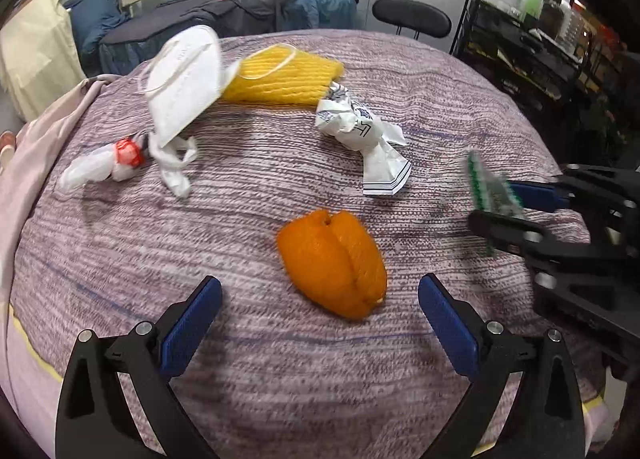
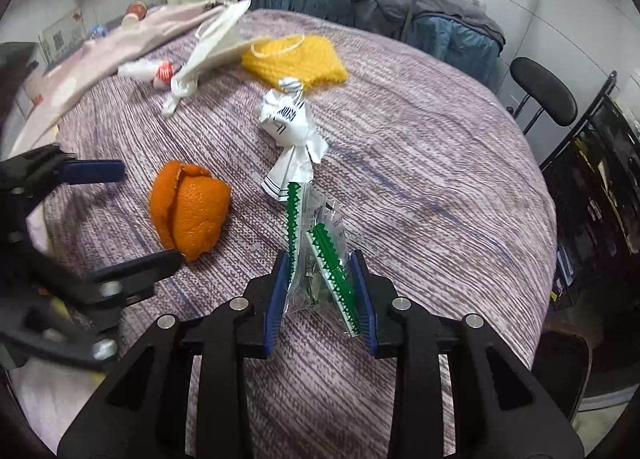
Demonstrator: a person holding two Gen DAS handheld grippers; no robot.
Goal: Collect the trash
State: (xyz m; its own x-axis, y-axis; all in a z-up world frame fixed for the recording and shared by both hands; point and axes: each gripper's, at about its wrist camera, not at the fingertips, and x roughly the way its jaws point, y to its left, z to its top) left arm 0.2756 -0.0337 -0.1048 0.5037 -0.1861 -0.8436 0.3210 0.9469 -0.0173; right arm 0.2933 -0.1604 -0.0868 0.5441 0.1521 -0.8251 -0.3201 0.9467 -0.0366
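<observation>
Orange peel (image 1: 334,265) on the cloth-covered surface (image 1: 440,99), taken as landmark. Our left tongs (image 1: 320,323) stand wide just short of it, the peel's long axis running obliquely between the pads. Our right tongs (image 2: 322,295), beside the peel, grip a green-edged clear wrapper (image 2: 320,255). We judge the left nearer for this pickup.

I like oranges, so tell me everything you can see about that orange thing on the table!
The orange peel looks like an emptied rind, bright and dimpled, curled nearly shut with a seam down it. It lies alone on the purple striped tablecloth; nothing grips it. The open left claw hovers just before it.
</observation>
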